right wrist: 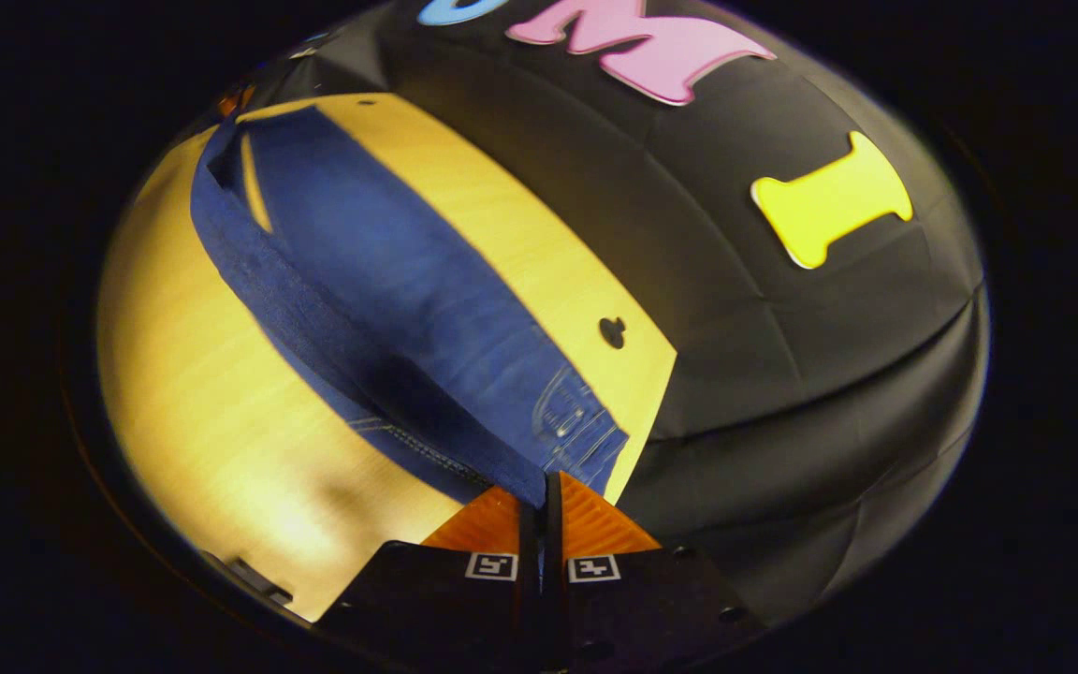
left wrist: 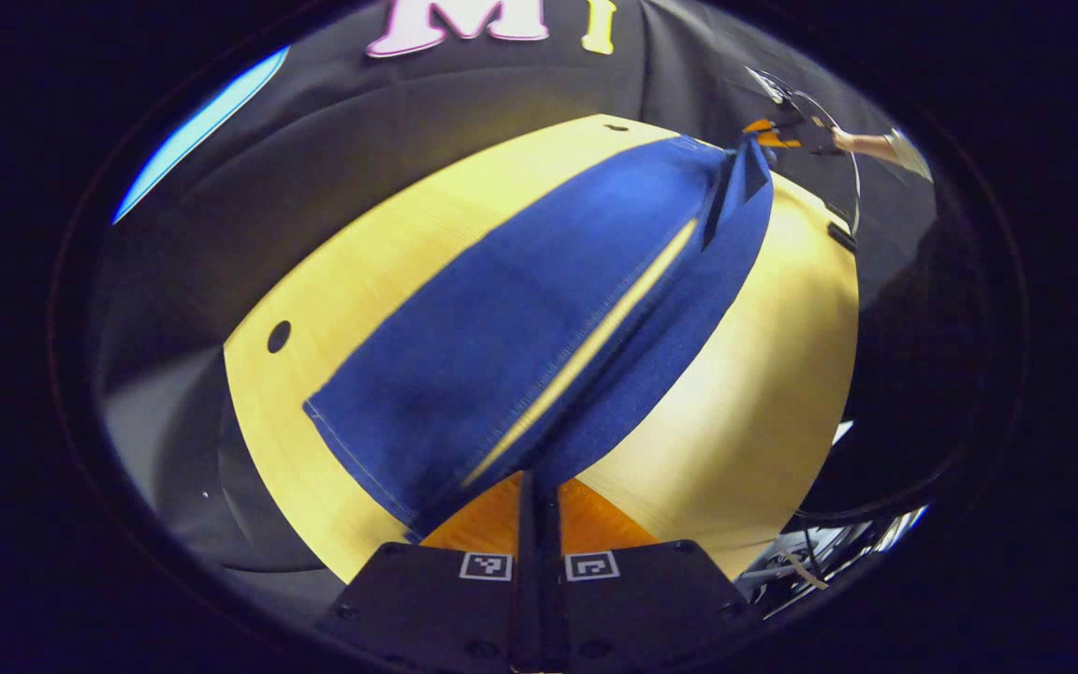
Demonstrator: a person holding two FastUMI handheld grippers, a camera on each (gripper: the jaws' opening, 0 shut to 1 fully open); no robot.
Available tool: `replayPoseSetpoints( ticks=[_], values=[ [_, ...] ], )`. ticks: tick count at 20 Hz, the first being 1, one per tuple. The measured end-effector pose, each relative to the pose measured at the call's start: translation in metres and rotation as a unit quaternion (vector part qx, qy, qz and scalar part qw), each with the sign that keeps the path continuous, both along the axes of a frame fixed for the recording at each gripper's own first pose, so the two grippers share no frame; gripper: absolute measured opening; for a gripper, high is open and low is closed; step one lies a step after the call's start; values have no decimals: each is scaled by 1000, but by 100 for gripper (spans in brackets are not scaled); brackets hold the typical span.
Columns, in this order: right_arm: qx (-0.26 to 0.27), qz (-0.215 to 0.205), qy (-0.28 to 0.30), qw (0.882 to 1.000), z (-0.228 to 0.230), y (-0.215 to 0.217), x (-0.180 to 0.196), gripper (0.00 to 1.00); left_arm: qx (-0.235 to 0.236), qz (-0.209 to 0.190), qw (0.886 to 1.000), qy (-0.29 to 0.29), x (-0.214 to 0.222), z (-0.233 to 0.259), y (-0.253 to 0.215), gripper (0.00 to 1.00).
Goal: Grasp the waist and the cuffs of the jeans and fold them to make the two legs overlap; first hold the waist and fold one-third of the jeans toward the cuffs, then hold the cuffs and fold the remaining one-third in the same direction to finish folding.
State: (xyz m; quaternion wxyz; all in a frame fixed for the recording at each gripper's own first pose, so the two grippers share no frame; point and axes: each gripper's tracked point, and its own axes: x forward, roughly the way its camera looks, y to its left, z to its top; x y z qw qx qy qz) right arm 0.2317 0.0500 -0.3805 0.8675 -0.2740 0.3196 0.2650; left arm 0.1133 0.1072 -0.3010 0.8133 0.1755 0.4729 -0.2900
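Blue jeans (left wrist: 539, 318) stretch across a yellow wooden table (left wrist: 764, 393).

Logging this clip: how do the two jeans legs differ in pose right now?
The far leg lies flat and spread wide on the wooden table; the near leg is drawn up, narrow and edge-on, with a strip of table between them. The left gripper pinches the near leg's cuff; the far leg's cuff lies free. Both share dark blue denim, and the right gripper pinches their waist.

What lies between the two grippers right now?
In the left gripper view, only the blue denim jeans span from the left gripper to the right gripper, over the yellow wooden table.
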Motion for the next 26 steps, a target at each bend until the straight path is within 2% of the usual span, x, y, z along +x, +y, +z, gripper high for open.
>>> replayPoseSetpoints(
  ticks=[3,5,8,11,14,17,18,19,21,23,24,26],
  values=[
    [56,-50,-26,997,17,18,65,5,2,41,999,17,32,16,4,6],
    [70,-67,-30,995,11,37,96,5,27,45,998,37,47,11,3,7],
    [65,-65,-11,996,-16,56,119,5,82,58,994,41,56,10,-10,7],
    [78,-87,21,993,-41,65,134,5,154,35,986,43,60,25,-22,8],
    [82,-112,41,990,-61,67,148,5,199,24,979,44,65,33,-28,10],
    [67,-130,61,987,-85,75,153,5,162,32,984,61,58,22,-66,11],
    [61,-131,65,987,-91,77,153,5,151,42,986,53,60,16,-75,8],
    [61,-134,68,987,-96,79,155,5,147,52,987,40,66,17,-83,11],
    [89,-159,98,978,-112,82,155,7,151,59,987,7,79,24,-74,11],
    [152,-195,129,960,-103,90,152,43,150,59,987,-28,93,34,-66,19],
    [175,-210,128,953,-95,89,156,61,146,61,986,-44,97,39,-66,29],
    [189,-220,119,950,-82,83,161,96,135,70,985,-83,105,57,-70,42]
  ],
)
